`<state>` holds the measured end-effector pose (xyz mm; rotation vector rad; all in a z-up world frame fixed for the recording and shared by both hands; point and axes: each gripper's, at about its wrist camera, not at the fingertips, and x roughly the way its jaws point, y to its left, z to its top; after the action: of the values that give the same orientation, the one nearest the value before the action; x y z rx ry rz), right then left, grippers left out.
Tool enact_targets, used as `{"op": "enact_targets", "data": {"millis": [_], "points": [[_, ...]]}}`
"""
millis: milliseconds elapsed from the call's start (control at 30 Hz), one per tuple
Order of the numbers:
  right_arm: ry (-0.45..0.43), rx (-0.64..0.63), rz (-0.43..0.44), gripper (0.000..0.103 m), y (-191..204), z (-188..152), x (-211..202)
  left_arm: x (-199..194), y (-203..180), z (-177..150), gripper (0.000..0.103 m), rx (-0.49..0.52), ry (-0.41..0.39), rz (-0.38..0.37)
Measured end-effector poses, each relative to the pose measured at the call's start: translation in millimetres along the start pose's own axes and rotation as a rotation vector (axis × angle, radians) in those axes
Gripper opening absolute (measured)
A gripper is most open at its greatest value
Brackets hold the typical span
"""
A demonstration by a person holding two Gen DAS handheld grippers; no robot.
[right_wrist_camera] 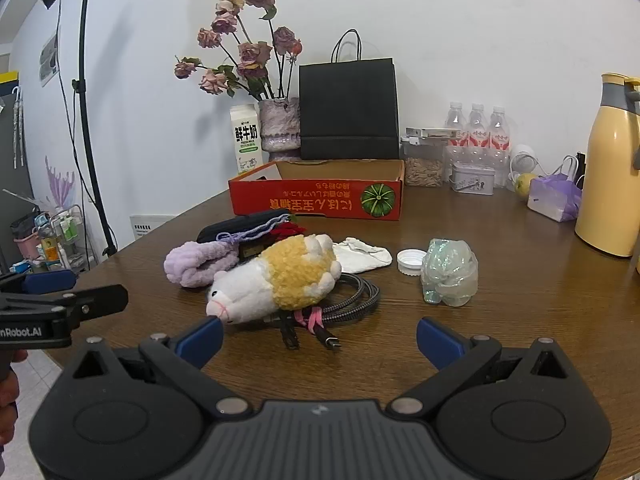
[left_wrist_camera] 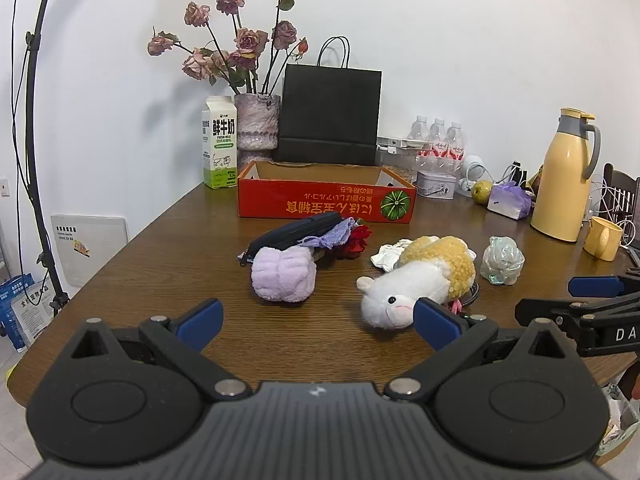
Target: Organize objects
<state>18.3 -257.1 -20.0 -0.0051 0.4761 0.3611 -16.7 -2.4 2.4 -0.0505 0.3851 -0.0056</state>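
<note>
A white and yellow plush sheep (left_wrist_camera: 420,278) (right_wrist_camera: 280,280) lies mid-table on a coiled black cable (right_wrist_camera: 344,300). A lilac fluffy headband (left_wrist_camera: 284,274) (right_wrist_camera: 200,264), a black pouch (left_wrist_camera: 296,230) (right_wrist_camera: 244,224), a white cloth (right_wrist_camera: 362,260), a white bottle cap (right_wrist_camera: 411,259) and an iridescent figurine (left_wrist_camera: 502,260) (right_wrist_camera: 450,278) lie around it. An open red cardboard box (left_wrist_camera: 326,200) (right_wrist_camera: 320,198) stands behind them. My left gripper (left_wrist_camera: 318,322) is open and empty, just before the sheep and headband. My right gripper (right_wrist_camera: 320,338) is open and empty, near the sheep's snout and the cable plugs.
Along the wall stand a milk carton (left_wrist_camera: 219,144), a vase of dried roses (left_wrist_camera: 257,126), a black paper bag (left_wrist_camera: 330,114), water bottles (right_wrist_camera: 478,128) and a tin (right_wrist_camera: 472,178). A yellow thermos (left_wrist_camera: 562,178) and yellow mug (left_wrist_camera: 602,238) stand right. The table edge (left_wrist_camera: 120,252) curves left.
</note>
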Motion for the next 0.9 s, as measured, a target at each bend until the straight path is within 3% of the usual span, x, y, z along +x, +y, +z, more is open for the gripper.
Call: {"op": "enact_targets", "data": {"millis": [900], "points": [[-0.001, -0.001, -0.001, 0.103, -0.2, -0.2, 0.2, 0.7, 1.9, -2.7, 0.103, -0.018, -0.01, -0.001]]}}
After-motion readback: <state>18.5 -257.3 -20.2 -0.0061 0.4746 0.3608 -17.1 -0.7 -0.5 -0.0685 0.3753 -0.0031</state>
